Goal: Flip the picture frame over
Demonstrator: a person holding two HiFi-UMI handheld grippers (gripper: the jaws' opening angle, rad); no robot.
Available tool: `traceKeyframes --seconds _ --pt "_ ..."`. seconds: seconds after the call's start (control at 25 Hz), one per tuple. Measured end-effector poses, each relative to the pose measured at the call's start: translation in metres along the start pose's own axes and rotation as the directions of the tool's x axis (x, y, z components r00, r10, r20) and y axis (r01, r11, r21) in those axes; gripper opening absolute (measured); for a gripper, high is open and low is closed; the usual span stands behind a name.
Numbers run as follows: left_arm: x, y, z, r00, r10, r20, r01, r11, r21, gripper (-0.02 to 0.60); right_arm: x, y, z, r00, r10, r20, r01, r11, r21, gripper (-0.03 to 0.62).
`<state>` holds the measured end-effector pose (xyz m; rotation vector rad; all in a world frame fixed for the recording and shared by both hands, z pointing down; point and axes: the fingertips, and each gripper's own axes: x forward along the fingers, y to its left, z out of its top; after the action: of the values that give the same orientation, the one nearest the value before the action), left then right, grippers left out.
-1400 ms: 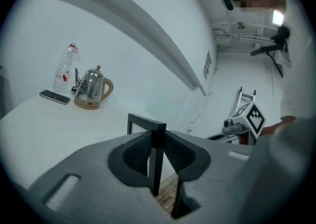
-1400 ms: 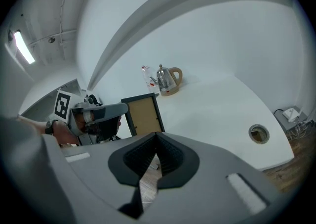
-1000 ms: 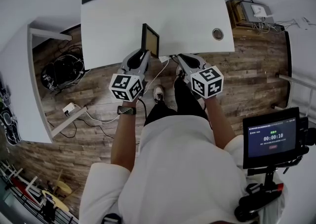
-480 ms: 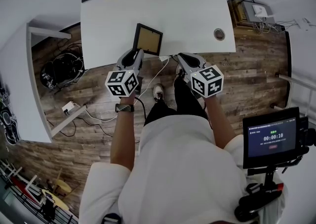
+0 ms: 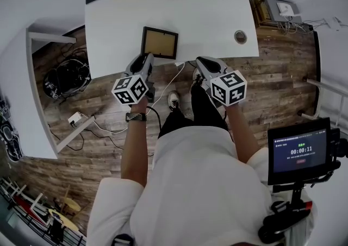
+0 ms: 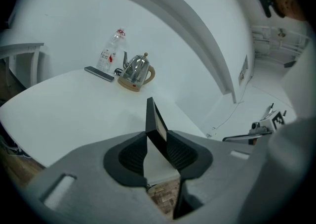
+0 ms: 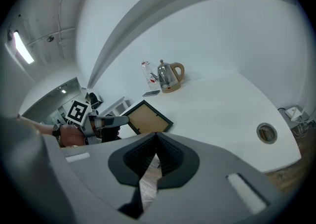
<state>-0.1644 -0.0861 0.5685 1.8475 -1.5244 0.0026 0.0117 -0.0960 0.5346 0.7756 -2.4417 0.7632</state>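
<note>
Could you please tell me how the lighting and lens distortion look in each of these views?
Head view: even, soft light, the white table bright with barely a shadow, its edges bowed by the wide lens. Left gripper view: dark corners, strong curving, the picture frame sharp and edge-on. Right gripper view: dark rim, a strip light glaring at upper left.

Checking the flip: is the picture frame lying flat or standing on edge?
Flat: the picture frame lies on the table, brown backing up.
</note>
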Motion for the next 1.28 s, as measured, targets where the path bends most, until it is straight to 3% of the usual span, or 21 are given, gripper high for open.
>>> traceKeyframes --seconds 0.48,0.76,0.92,1.08,1.28 --pt "0.002 0.011 -0.015 1.0 -0.005 0.027 0.008 0.991 -0.13 0.138 0.0 -0.003 -0.003 1.0 -0.01 -0.01 0.01 1.0 0.011 0.003" --pt "0.006 0.028 -0.036 0.999 0.007 0.035 0.003 0.96 -0.281 0.15 -0.001 -0.004 -0.005 1.0 -0.016 -0.011 0.016 1.0 0.011 0.003" --pt "0.008 0.025 -0.044 1.0 0.024 -0.011 -0.026 0.98 -0.195 0.157 -0.003 -0.006 -0.007 1.0 -0.022 -0.013 0.022 1.0 0.013 0.003" --pt "0.01 0.025 -0.046 0.998 0.047 -0.037 -0.052 0.987 -0.155 0.16 -0.002 -0.007 -0.006 1.0 -0.024 -0.014 0.025 1.0 0.014 0.003" --pt "0.011 0.026 -0.047 0.992 0.095 -0.084 -0.099 0.994 -0.041 0.17 -0.002 -0.006 -0.004 1.0 -0.022 -0.008 0.022 1.0 0.012 0.005"
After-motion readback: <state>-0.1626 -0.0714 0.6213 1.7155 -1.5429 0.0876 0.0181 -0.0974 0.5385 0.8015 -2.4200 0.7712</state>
